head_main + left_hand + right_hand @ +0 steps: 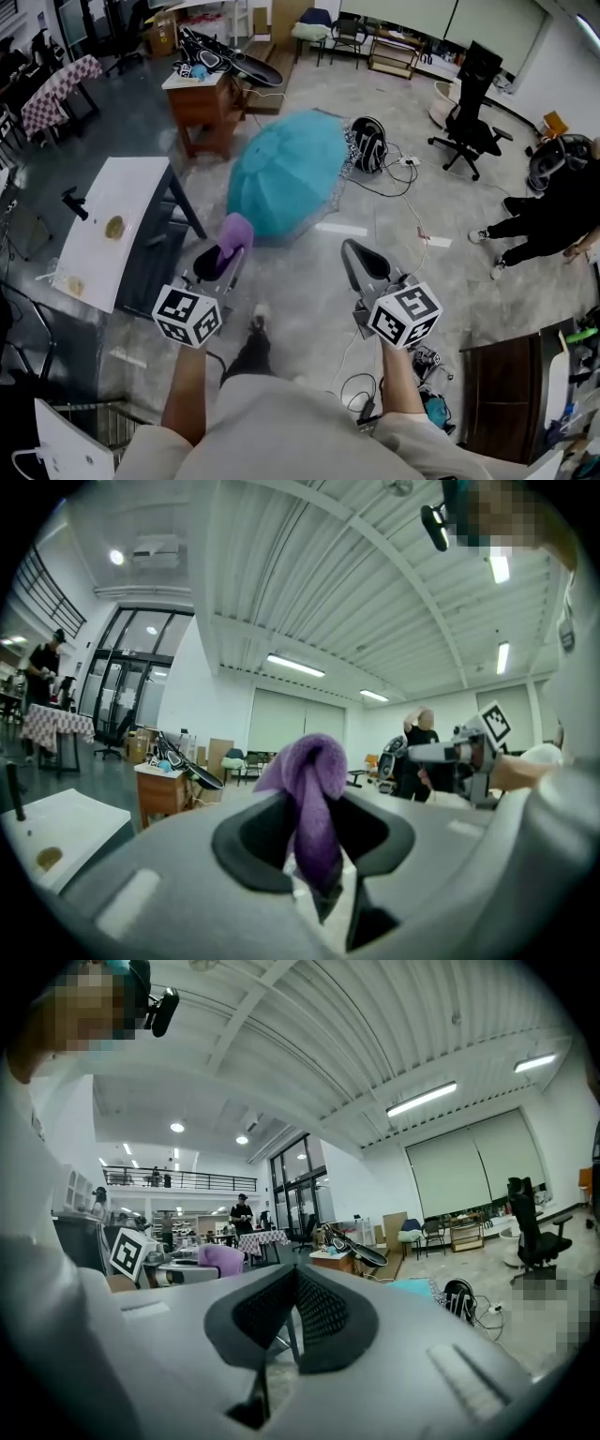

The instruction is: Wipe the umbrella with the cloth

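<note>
**Left gripper holding cloth, umbrella on floor ahead**

Left gripper (pixel 225 258) has its jaws clamped on a purple cloth (pixel 234 232), which is bunched and sticks up past the tips. Right gripper (pixel 356 253) has its jaws pressed together with nothing between them. Both are held in the air on the near side of the umbrella (pixel 286 173), apart from it, with only bare grey floor (pixel 305 272) in between.

Around the umbrella:
- a black backpack (pixel 368 142) touches its right edge
- cables (pixel 398 183) trail off to the right
- a wooden desk (pixel 206 105) stands just behind on the left
- a white table (pixel 103 230) is on the left
- a black office chair (pixel 472 120) is well off to the right
- a person in black (pixel 553 211) crouches further right

The umbrella is teal and open, lying on the floor canopy up, with a patterned trim along the right rim.

Left gripper view shows the cloth fold pinched between the pads, and no umbrella. Right gripper view shows the mesh pads meeting, a teal sliver of the umbrella beyond them, and the cloth off to the side. Only the head view shows the whole canopy.
</note>
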`<state>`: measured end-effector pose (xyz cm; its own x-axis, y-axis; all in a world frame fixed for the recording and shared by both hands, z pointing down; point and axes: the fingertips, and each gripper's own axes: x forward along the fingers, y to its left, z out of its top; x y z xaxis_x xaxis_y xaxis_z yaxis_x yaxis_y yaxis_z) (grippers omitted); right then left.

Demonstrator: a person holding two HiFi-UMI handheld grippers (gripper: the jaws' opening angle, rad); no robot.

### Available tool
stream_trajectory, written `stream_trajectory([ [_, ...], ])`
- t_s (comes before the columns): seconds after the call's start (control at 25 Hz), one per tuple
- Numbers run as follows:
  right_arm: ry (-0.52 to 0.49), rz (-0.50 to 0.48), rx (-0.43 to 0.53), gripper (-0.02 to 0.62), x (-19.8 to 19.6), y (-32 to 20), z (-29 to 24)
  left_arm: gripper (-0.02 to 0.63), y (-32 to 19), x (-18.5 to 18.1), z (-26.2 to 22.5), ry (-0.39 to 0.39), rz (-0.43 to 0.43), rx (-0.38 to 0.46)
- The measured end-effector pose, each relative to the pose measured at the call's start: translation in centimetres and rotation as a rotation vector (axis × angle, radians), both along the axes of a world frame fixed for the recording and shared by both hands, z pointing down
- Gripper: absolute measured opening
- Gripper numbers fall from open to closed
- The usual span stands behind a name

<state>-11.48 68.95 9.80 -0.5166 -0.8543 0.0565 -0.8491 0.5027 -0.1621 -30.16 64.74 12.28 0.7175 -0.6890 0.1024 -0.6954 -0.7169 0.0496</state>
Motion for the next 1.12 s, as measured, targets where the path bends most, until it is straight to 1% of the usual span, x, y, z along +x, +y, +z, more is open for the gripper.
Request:
stream_trajectory([
  [0.08, 0.009, 0.012, -0.018, 0.004, 0.4, -2.4, 0.5, 0.118, -2.5, 0.2, 0.4, -0.001, 0.001, -0.002],
  [0.16, 0.021, 0.050, -0.027, 0.005, 1.1, -5.5, 0.7, 0.118, -5.8, 0.5, 0.7, 0.003, 0.003, -0.004],
  [0.28, 0.020, 0.091, -0.012, 0.003, 2.3, -10.7, 0.6, 0.118, -11.6, 1.0, 1.1, 0.010, 0.010, 0.001],
  [0.48, 0.042, 0.106, -0.005, 0.003, 2.7, -20.8, 0.3, 0.118, -22.3, 1.5, 0.8, -0.003, 0.012, 0.005],
  [0.56, 0.063, 0.135, 0.010, 0.003, 3.0, -24.5, 0.1, 0.118, -25.9, 1.7, 0.8, -0.013, 0.019, 0.006],
  [0.64, 0.060, 0.155, 0.023, 0.005, 3.3, -27.8, -0.1, 0.118, -29.1, 1.8, 1.1, -0.016, 0.021, 0.001],
  [0.76, 0.050, 0.150, 0.014, 0.005, 3.2, -32.1, 0.1, 0.118, -33.7, 1.7, 1.5, -0.011, 0.019, -0.018],
  [0.88, 0.048, 0.122, 0.008, 0.005, 2.8, -36.1, 0.3, 0.118, -37.7, 1.8, 1.8, -0.009, 0.022, -0.024],
  [1.0, 0.014, 0.109, 0.017, 0.003, 2.5, -39.1, -0.4, 0.118, -41.0, 1.5, 1.8, -0.001, 0.028, -0.037],
  [1.12, -0.024, 0.102, 0.006, 0.003, 2.1, -42.3, -0.7, 0.118, -44.3, 0.9, 1.9, -0.012, 0.031, -0.048],
])
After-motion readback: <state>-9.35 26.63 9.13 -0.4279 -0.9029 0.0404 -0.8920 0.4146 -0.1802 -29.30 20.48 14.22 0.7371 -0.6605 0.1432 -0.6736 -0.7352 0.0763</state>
